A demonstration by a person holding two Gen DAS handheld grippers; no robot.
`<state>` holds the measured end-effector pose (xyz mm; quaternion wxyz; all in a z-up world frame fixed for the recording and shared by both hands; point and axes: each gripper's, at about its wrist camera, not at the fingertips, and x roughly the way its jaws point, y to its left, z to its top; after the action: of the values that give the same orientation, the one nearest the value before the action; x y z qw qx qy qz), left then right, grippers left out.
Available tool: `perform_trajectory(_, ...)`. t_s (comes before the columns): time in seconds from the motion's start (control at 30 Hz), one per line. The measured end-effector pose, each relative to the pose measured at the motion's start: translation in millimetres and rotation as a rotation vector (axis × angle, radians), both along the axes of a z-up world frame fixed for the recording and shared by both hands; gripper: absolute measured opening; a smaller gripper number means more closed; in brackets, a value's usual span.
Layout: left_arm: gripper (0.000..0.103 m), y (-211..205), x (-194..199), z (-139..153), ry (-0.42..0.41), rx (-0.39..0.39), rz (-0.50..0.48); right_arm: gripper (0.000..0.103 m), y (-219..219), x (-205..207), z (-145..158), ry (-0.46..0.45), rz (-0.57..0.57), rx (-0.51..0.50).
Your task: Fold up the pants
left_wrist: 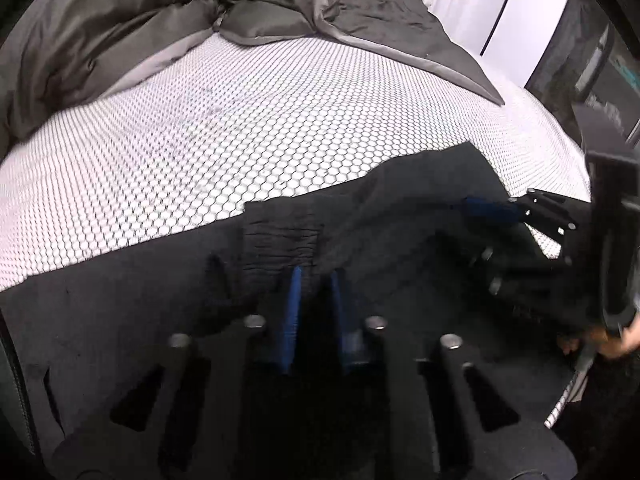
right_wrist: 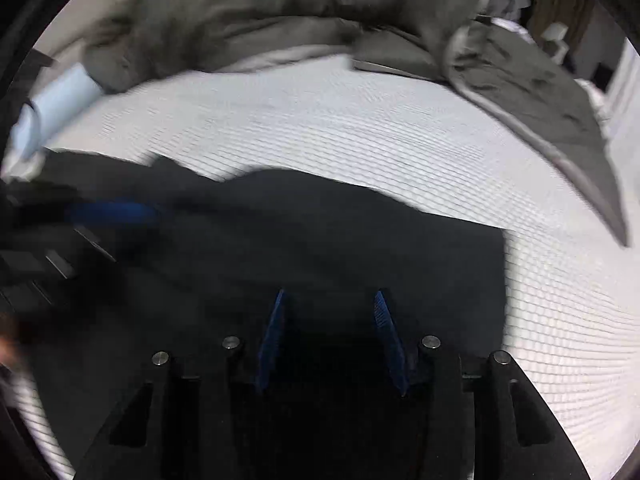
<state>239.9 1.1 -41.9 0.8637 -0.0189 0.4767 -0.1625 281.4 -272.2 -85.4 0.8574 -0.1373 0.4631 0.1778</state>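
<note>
So the black pants (left_wrist: 400, 216) are lying along the near edge of the mattress (left_wrist: 240, 128), waistband bunched up right at the left gripper (left_wrist: 314, 280). Its blue pads (left_wrist: 294, 304) are down to a narrow gap with dark cloth between them (can't tell if they truly pinch it). The right gripper (right_wrist: 330, 304) hangs over the pants (right_wrist: 320, 232) near their right end, jaws partly apart, nothing clamped. Grey duvet (left_wrist: 120, 32) is piled at the far edge.

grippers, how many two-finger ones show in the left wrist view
2. The left gripper, black with blue pads, stands at bottom centre over the black pants. The right gripper reaches in from the right edge onto the same pants.
</note>
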Motion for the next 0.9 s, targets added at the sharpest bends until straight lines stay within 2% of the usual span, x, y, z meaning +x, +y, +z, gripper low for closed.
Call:
perform_trajectory(0.03, 0.012, 4, 0, -1, 0.003, -0.016, -0.002, 0.045, -12, 4, 0, 0.002, -0.033, -0.001)
perform_trajectory(0.13, 0.012, 8, -8, -2, -0.005, -0.013, -0.012, 0.050, -54, 13, 4, -0.065, -0.192, -0.095)
perform_trajectory(0.17, 0.012, 7, -8, 0, -0.005, 0.000, -0.009, 0.050, -65, 14, 6, -0.060, -0.214, -0.063)
perform_trajectory(0.2, 0.012, 7, -10, 2, -0.003, 0.020, -0.004, 0.050, -78, 13, 10, -0.029, -0.232, 0.018)
perform_trajectory(0.27, 0.014, 11, -20, 13, -0.014, 0.073, 0.029, 0.050, -85, 9, 21, -0.034, -0.260, 0.073)
perform_trajectory(0.37, 0.015, 14, -31, 35, -0.077, 0.038, 0.040, 0.050, -72, -6, 49, -0.110, -0.187, 0.129)
perform_trajectory(0.43, 0.020, 8, -34, 46, -0.138, 0.012, 0.035, 0.050, -57, -7, 55, -0.110, -0.136, 0.168)
perform_trajectory(0.5, 0.024, -3, -30, 45, -0.160, -0.003, 0.026, 0.050, -34, -10, 53, -0.092, -0.078, 0.187)
perform_trajectory(0.6, 0.024, -14, -13, 27, -0.105, 0.008, 0.022, 0.050, 4, -9, 36, -0.060, -0.014, 0.157)
perform_trajectory(0.67, 0.022, -17, -2, 7, -0.047, 0.060, 0.048, 0.050, 18, -5, 16, 0.026, 0.021, 0.172)
perform_trajectory(0.7, 0.019, -11, 4, 0, -0.016, 0.035, 0.065, 0.050, 21, -4, 8, 0.056, 0.004, 0.147)
perform_trajectory(0.77, 0.009, -2, 6, -5, 0.003, -0.017, 0.082, 0.050, 13, 3, -3, 0.021, -0.058, 0.041)
perform_trajectory(0.83, 0.008, 4, 4, -4, 0.004, -0.045, 0.073, 0.053, -6, 3, -4, -0.041, -0.136, -0.063)
perform_trajectory(0.9, 0.008, 5, -2, -2, -0.001, -0.029, 0.073, 0.053, -26, 2, -1, -0.051, -0.179, -0.075)
